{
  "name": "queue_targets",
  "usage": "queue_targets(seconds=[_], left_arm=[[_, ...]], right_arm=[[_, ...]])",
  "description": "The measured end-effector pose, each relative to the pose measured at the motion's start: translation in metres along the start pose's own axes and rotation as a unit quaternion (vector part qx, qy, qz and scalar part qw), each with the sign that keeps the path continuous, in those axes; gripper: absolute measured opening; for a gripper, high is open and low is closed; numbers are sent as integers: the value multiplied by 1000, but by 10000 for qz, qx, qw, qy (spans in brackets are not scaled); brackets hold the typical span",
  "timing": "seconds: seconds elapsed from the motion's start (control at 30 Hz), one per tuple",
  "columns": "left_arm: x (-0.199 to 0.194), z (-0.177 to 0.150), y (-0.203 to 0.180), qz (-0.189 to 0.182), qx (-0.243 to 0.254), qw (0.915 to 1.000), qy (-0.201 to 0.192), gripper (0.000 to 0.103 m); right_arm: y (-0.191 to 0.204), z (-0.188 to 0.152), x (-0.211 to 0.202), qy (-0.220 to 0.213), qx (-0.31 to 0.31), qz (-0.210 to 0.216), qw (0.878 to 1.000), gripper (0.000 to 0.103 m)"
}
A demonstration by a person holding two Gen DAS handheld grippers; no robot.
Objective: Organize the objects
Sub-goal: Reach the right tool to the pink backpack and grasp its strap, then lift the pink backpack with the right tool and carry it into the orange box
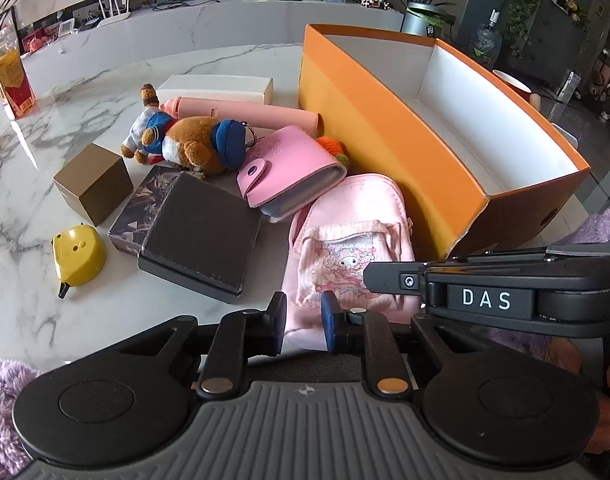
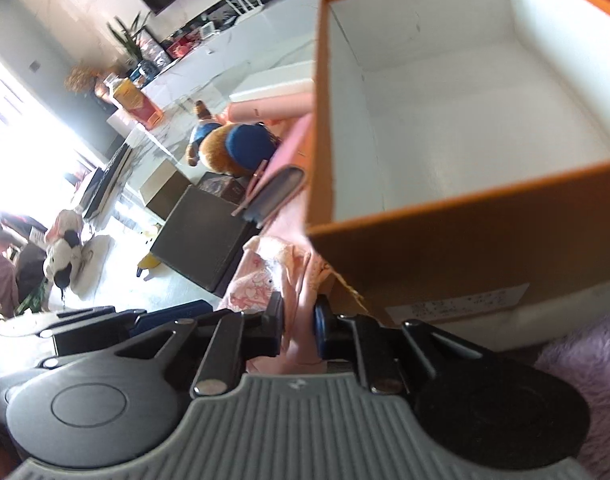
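On the marble table (image 1: 105, 80), a long orange box (image 1: 385, 128) with a white interior stands open-topped at the right, nothing visible inside it. Against its near left wall lies a pink pouch (image 1: 345, 216) printed with a cartoon figure. The left gripper (image 1: 303, 320) has its blue-padded fingers narrowed onto the pouch's near edge, fabric filling the gap between them. The right gripper (image 2: 299, 328) is likewise pinched on pink fabric of the same pouch (image 2: 265, 276), close by the box's (image 2: 465, 220) near corner; its body crosses the right side of the left wrist view. Left of the pouch rests a dark square box (image 1: 201, 236), overlapping a patterned flat box (image 1: 141, 208). A pink snap wallet (image 1: 289, 172) lies just beyond the pouch. Further back are a brown plush bear (image 1: 193, 140) in a blue cap, a pink tube (image 1: 241, 114) and a white carton (image 1: 217, 88). A tan cube box (image 1: 93, 188) and a yellow tape measure (image 1: 79, 254) sit apart at left. Purple fleece sleeves show at the frame edges.
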State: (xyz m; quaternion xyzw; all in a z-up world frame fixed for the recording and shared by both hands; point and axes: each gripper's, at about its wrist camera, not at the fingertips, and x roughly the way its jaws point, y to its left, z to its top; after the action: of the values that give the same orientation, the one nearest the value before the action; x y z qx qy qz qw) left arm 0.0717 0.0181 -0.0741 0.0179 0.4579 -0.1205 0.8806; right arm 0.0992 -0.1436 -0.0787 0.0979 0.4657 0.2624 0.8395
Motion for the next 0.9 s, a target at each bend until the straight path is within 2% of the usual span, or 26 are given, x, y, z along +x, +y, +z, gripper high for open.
queue_targets(seconds=[0.17,0.27,0.43,0.6,0.63,0.77,0.9], left_arm=[[-22,10,-4,18,255,9993,-263,22],[-36,20,-9,-37,405,9982,-432,22],[-50,38,-12,44,614,9957,-698,23],[-43,53,-22,162,954,9930,-669,33],[-38,57,-24,176,996,9928,-635,35],[-16,73,-30,166,1083,9927,-503,53],[19,89,-32,243,1123,9931,-231,56]], right_arm=[[15,8,-27,-296,-640,-352,9969,12],[22,13,-45,-409,-916,-435,9940,11],[37,16,-90,-853,-1479,-530,9839,11],[35,38,-136,-1429,-1637,-809,9727,11],[33,44,-139,-1461,-1639,-885,9716,11],[22,69,-145,-1426,-1881,-1357,9622,11],[5,85,-128,-1101,-2041,-1674,9582,11]])
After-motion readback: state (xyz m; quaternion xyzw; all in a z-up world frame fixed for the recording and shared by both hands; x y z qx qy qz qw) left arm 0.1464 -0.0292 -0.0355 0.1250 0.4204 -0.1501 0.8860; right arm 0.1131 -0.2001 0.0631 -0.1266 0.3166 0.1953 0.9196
